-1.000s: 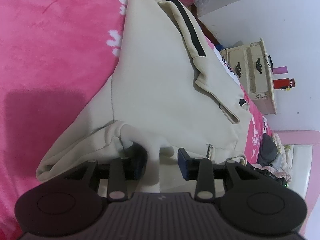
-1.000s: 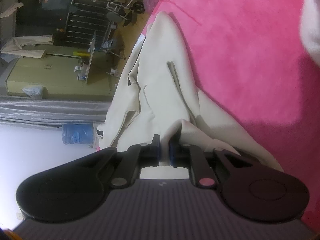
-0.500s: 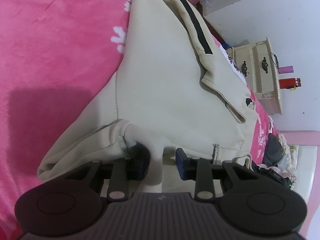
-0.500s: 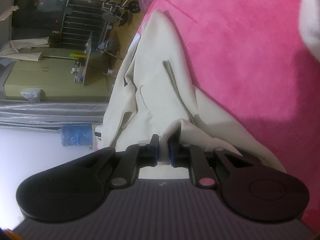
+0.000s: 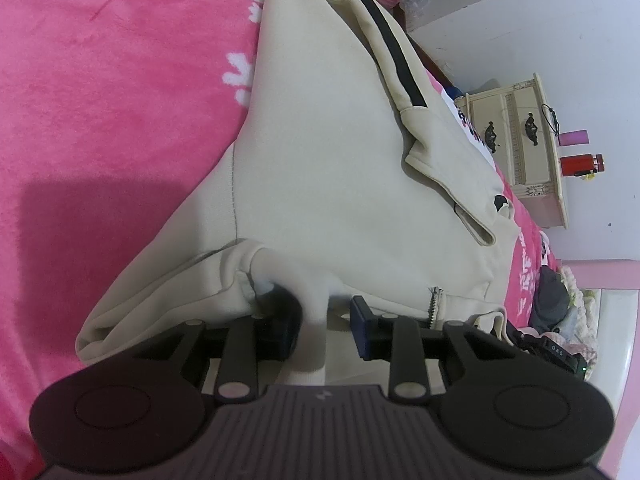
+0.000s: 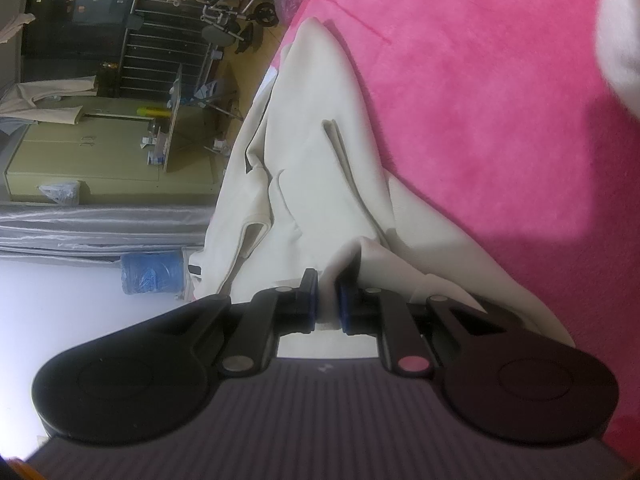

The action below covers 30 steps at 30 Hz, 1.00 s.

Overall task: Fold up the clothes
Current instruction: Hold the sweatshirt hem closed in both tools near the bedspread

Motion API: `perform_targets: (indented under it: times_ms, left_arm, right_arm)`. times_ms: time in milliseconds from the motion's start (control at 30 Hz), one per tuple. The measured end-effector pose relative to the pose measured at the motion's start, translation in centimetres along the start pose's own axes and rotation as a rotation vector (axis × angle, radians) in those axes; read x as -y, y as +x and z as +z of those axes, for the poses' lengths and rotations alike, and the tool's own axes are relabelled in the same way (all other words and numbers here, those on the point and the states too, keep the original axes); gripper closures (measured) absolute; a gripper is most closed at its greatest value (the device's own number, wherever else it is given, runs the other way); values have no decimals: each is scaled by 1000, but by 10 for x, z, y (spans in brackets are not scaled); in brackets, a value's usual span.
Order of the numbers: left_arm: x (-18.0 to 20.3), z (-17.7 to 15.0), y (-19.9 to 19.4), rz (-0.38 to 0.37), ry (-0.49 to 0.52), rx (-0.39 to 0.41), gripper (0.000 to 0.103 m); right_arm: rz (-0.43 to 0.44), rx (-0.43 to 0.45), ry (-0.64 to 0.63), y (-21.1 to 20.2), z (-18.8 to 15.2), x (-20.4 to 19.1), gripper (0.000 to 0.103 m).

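Closing in a touch, the left tool (image 5: 325,326) straddles a fold of the cream hoodie (image 5: 340,168) without pinching yet; right tool (image 6: 328,300) clamps another fold, ready to lift it off the pink bed (image 5: 112,80).

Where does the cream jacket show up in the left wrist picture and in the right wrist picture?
Left wrist: cream jacket fills the centre, black-striped sleeve at top.
Right wrist: cream jacket runs down the centre, its fabric pinched in the right gripper.
Shared landmark: the pink blanket under it.
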<state>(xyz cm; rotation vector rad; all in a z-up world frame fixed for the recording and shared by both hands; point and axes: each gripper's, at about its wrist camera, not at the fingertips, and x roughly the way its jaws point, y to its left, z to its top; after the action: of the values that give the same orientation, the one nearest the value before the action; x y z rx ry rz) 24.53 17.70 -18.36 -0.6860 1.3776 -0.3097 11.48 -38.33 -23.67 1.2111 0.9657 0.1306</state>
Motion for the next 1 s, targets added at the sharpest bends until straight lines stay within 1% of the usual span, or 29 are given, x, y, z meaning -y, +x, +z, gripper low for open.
perform_targets:
  times_ms: [1000]
  left_arm:
    - [2,-1,1,4,5,4,73]
  right_arm:
    - [6,10,5,3,-5,2,93]
